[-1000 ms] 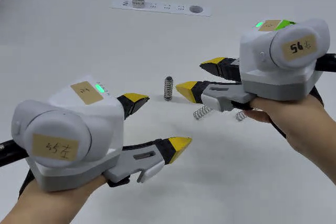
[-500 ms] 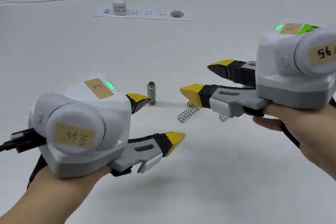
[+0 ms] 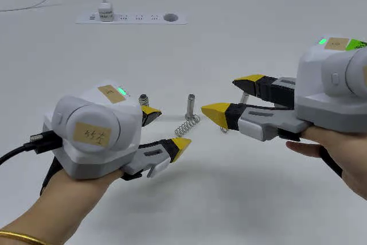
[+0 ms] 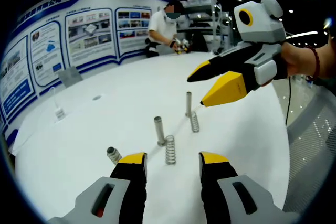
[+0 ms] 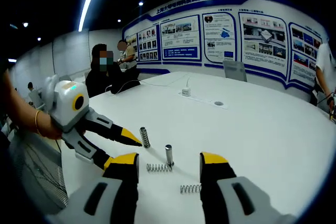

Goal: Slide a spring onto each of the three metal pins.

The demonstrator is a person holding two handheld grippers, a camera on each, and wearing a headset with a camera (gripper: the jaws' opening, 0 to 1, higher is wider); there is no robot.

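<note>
loose spring [image 3: 187, 125] by bare pin [image 3: 191, 105]
left gripper [image 3: 167, 127] and right gripper [image 3: 225, 93] flank it for pickup, jaws wide, empty.

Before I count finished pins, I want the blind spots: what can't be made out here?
Far pin: head view, right gripper tongs cover most of it.
Spring beside it: head view, mostly under the same tongs.
Sprung pin: head view, foot behind left gripper tongs.
</note>
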